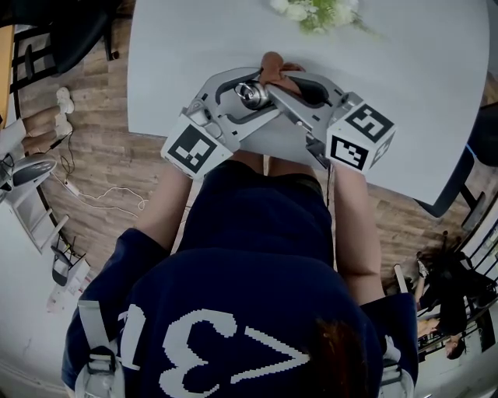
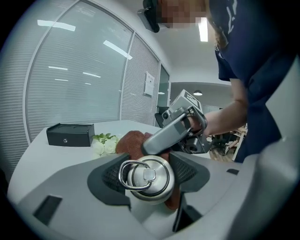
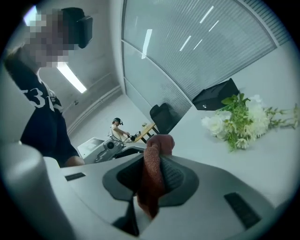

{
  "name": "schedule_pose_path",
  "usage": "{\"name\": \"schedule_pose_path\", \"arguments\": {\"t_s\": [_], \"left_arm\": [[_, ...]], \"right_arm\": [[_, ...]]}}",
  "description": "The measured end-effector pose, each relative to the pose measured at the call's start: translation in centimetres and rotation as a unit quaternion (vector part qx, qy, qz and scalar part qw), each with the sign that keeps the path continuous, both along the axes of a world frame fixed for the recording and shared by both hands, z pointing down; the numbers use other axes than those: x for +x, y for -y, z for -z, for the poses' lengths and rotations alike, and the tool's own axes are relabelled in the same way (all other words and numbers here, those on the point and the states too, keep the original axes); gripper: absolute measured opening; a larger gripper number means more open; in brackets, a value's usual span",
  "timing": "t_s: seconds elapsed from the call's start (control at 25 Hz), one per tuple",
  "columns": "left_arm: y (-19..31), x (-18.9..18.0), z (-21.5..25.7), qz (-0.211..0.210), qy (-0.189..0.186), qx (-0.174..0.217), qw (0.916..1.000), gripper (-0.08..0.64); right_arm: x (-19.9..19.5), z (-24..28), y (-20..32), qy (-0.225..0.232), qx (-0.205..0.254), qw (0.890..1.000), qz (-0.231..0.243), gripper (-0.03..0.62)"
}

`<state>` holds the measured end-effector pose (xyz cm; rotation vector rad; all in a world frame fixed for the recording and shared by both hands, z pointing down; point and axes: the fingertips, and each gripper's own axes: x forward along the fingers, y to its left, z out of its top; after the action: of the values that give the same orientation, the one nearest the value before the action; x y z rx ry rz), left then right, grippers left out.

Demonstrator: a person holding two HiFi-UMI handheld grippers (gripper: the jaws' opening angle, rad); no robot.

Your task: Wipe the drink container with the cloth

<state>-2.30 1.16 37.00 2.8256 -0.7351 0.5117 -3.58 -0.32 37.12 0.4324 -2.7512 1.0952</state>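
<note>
A steel drink container with a ring handle on its lid sits between the jaws of my left gripper, which is shut on it. In the head view the container is held over the near edge of the white table. My right gripper is shut on a rust-brown cloth that hangs bunched between its pads. Seen from the left gripper view, the right gripper reaches in from the right and the cloth lies against the container's far side. The two grippers meet at the container.
White flowers with green leaves lie further back on the table. A black box stands behind them. Wooden floor with cables and a power strip lies to the left. A dark chair stands at the right.
</note>
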Motion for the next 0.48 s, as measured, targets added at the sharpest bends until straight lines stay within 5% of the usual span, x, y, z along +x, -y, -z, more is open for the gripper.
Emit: {"name": "schedule_pose_path", "arguments": {"t_s": [0.2,0.36,0.48], "left_arm": [[0.1,-0.4,-0.2,0.021,0.003,-0.019,0.9996,0.270],[0.7,-1.4,-0.7,0.094,-0.033,-0.071,0.9925,0.270],[0.5,-1.5,-1.0,0.107,-0.058,-0.098,0.9877,0.270]], "right_arm": [[0.8,-1.2,0.7,0.020,-0.035,0.999,-0.031,0.086],[0.8,-1.2,0.6,0.025,-0.044,0.998,-0.032,0.086],[1.0,-1.2,0.5,0.036,-0.053,0.997,-0.031,0.086]]}}
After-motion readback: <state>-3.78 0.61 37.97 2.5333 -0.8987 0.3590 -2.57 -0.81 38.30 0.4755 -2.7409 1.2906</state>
